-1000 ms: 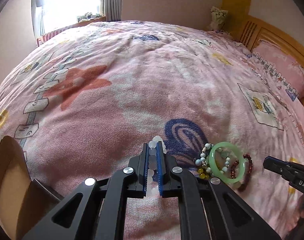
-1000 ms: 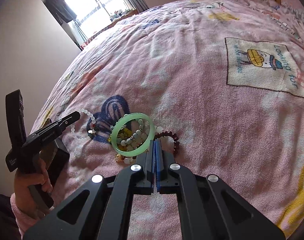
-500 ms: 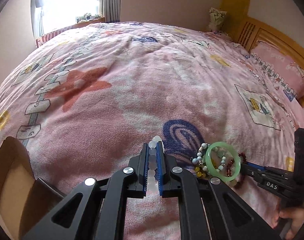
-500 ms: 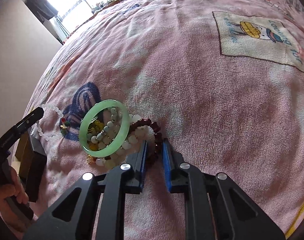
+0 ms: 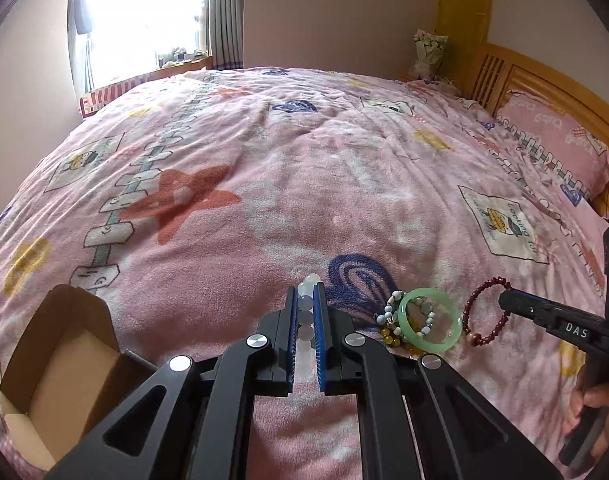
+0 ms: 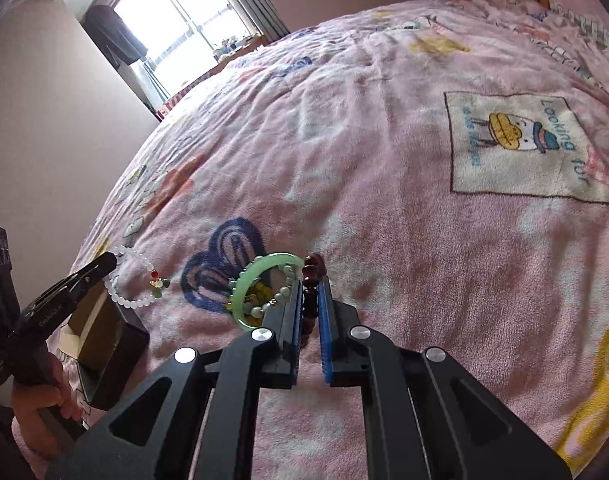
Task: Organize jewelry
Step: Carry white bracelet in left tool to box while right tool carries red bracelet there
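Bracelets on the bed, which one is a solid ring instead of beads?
The green bangle, one smooth hoop lying on the loose pile. The white bracelet in the left gripper and the dark red bracelet in the right gripper are beaded.

Left gripper [image 5: 307,300] clamps white bead bracelet [image 5: 305,312]; right gripper [image 5: 504,298] dark-red one [image 5: 484,316].

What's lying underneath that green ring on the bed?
Under the green bangle lies a small heap: a pale blue-and-white bead bracelet and yellow beads, all on the pink blanket. The bangle covers part of the heap, so any further pieces cannot be seen.
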`<state>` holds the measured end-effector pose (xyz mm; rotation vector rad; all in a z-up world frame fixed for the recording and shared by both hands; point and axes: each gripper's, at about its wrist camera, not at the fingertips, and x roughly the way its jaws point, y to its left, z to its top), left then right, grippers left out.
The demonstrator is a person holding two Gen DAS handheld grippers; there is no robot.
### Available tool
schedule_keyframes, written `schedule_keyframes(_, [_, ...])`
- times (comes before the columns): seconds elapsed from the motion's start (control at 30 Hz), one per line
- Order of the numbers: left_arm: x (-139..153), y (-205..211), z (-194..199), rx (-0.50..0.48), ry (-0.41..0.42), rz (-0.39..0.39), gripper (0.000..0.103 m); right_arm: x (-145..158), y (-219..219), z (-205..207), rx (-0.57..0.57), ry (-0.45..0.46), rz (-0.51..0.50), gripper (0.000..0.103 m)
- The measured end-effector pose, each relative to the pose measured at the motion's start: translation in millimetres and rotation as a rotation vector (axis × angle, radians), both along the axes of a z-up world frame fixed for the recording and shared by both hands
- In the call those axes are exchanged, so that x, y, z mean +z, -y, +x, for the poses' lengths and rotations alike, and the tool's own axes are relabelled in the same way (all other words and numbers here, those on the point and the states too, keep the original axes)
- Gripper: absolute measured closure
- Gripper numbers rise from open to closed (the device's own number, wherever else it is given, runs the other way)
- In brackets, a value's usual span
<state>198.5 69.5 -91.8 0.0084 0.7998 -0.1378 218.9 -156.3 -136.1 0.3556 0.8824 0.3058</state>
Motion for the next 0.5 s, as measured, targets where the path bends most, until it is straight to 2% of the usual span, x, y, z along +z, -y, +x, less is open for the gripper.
schedule_keyframes(0.27, [31,-3,-34,0.023,0.053,-0.041,0.094,42,-16,-26,0.050,0.080,0.056,0.094])
schedule_keyframes(0.5, [56,-12,-69,0.067,0.100,-0.048,0.094,68,-41,-50,0.090,0.129,0.108,0.094])
